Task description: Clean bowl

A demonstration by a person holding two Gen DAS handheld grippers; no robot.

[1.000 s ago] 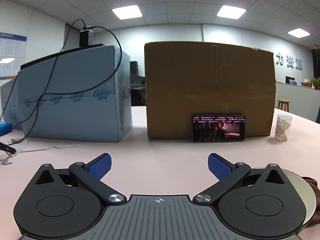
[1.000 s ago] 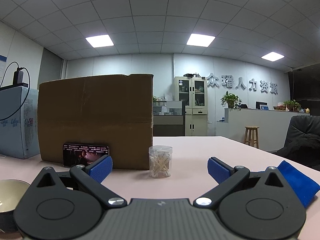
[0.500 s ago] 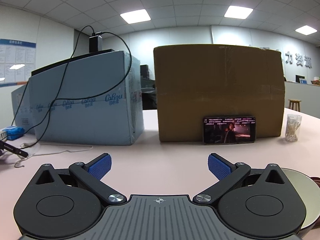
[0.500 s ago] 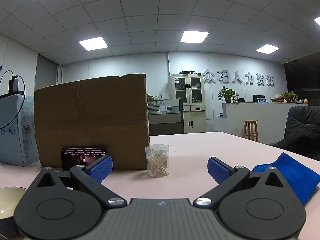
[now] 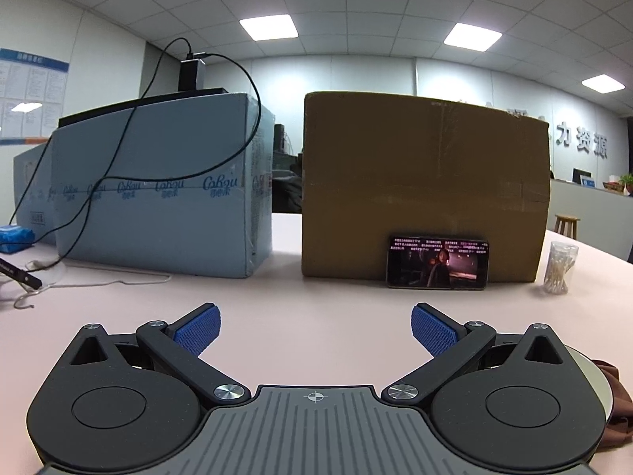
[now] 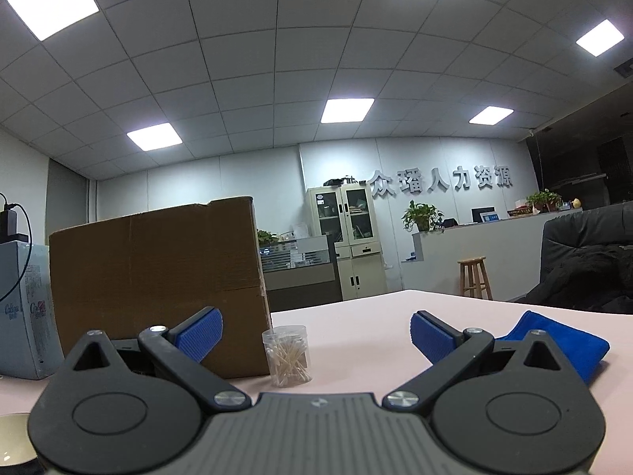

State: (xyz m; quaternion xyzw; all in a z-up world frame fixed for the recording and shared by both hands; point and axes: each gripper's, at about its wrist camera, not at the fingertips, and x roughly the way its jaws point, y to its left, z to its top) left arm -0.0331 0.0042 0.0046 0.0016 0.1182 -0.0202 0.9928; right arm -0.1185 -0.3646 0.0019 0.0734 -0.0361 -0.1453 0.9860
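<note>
The pale bowl point(image 5: 593, 376) shows only as a rim sliver at the lower right of the left wrist view, behind the gripper body, with a brown cloth point(image 5: 617, 392) against it. In the right wrist view the bowl point(image 6: 14, 437) peeks out at the bottom left corner. A blue cloth point(image 6: 561, 340) lies on the pink table to the right. My left gripper point(image 5: 315, 330) is open over bare table, nothing between its blue pads. My right gripper point(image 6: 316, 332) is open too, tilted upward, with nothing held.
A brown cardboard box point(image 5: 423, 186) stands at the back with a phone point(image 5: 437, 262) leaning on it. A light blue box point(image 5: 158, 194) with black cables sits to the left. A clear jar of cotton swabs point(image 6: 287, 356) stands near the cardboard box. A black chair point(image 6: 585, 257) is at far right.
The right gripper has tilted upward, so more ceiling shows and the bowl has dropped toward the bottom left corner. The left view swung right and then back left. Both grippers stayed open.
</note>
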